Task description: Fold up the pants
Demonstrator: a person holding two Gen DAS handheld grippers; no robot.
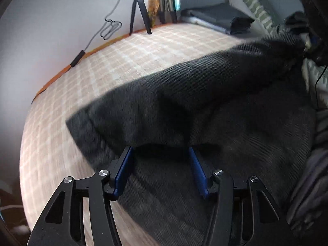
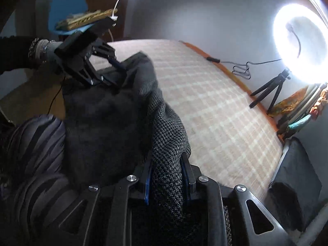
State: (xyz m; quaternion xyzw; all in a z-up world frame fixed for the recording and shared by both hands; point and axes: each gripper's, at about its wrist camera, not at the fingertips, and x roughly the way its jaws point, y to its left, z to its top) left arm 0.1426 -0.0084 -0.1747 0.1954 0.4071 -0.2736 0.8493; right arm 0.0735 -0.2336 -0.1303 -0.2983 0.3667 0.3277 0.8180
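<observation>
The dark grey knitted pants (image 1: pixel 205 94) lie bunched along the near edge of the bed, part of the cloth lifted off the checked bedcover (image 1: pixel 114 61) and the rest spread flat beneath it. In the right wrist view the same pants (image 2: pixel 106 119) rise in a hump from the near edge towards the far left corner of the bed.

The right gripper (image 2: pixel 166 170) stands at the near edge with its jaws narrow, and a thick fold of the knit is clamped between the blue pads. The left gripper (image 1: pixel 162 155) has its jaws about half apart; the raised edge of the cloth drapes over both fingertips and hangs between them, but whether the pads press on it cannot be told. From the right wrist view that left gripper (image 2: pixel 117 69) sits at the far end of the hump, fingers pushed into the fabric, with a hand (image 2: pixel 49 49) behind it.

Farther out, a small black tripod (image 1: pixel 139 12) stands at the far edge of the bed against the wall, carrying a lit ring light (image 2: pixel 301 47). A cable (image 1: pixel 108 28) hangs on the wall beside it. Folded dark clothes (image 1: pixel 217 18) lie at the far right corner. A striped cloth (image 2: pixel 34 164) lies off the near left edge.
</observation>
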